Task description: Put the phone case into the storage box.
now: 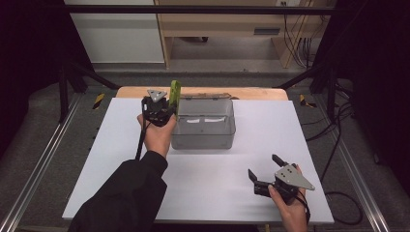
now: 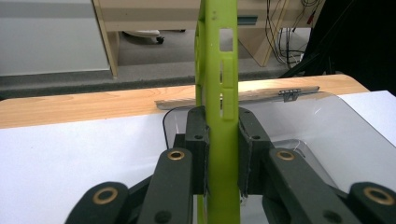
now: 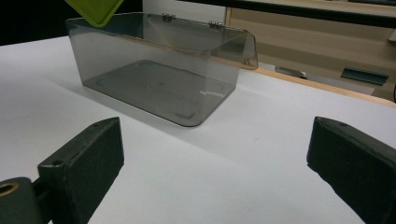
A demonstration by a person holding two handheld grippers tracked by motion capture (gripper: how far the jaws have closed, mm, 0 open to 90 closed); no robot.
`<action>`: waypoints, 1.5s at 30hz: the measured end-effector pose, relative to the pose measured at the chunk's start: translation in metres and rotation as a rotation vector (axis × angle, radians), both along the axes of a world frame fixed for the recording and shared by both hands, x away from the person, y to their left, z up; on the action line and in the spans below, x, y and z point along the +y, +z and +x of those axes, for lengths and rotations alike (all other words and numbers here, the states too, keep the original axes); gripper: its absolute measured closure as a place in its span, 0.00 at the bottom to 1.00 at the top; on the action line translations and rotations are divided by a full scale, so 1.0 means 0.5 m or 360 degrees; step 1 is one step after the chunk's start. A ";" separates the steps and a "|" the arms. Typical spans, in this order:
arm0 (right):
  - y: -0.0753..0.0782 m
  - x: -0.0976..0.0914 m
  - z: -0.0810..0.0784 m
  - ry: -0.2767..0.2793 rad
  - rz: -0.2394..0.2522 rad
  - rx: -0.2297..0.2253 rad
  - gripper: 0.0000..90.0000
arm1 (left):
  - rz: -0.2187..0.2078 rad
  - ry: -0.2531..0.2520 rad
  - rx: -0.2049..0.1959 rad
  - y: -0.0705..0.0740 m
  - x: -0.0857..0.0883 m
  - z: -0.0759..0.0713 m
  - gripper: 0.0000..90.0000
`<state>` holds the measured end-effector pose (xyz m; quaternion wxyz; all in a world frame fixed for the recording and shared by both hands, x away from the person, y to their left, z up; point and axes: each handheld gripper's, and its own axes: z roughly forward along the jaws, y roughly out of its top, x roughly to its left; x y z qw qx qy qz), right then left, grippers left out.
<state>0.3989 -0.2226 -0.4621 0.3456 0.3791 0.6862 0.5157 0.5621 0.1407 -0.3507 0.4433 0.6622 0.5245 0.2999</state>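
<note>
A clear smoky plastic box [image 1: 203, 124] stands open-topped near the back middle of the white table [image 1: 116, 159]. My left gripper [image 1: 167, 107] is at the box's left end, shut on a flat lime-green plastic piece [image 1: 174, 94] that stands upright on its edge. In the left gripper view the green piece [image 2: 222, 93] rises between the two black pads [image 2: 196, 140], with the box rim [image 2: 299, 100] behind it. My right gripper [image 1: 263, 166] rests near the table's front right, open and with nothing in it. Its view faces the box [image 3: 159, 70], and a corner of the green piece [image 3: 95, 9] shows at the top left.
The table's wooden back edge [image 1: 130, 90] lies just behind the box. Beyond it are a light wooden shelf unit [image 1: 217, 24] and cables [image 1: 295, 38]. Metal rails [image 1: 38, 164] run along both sides of the table.
</note>
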 end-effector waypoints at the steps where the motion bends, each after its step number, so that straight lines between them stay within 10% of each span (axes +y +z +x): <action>1: 0.000 0.000 0.000 0.0000 0.0000 0.0000 0.05 | 0.0000 0.0000 0.0000 0.000 0.000 0.000 0.86; 45: -0.004 0.004 0.004 0.0019 0.0014 0.0026 0.05 | 0.0008 -0.0004 0.0121 -0.053 0.001 0.018 0.86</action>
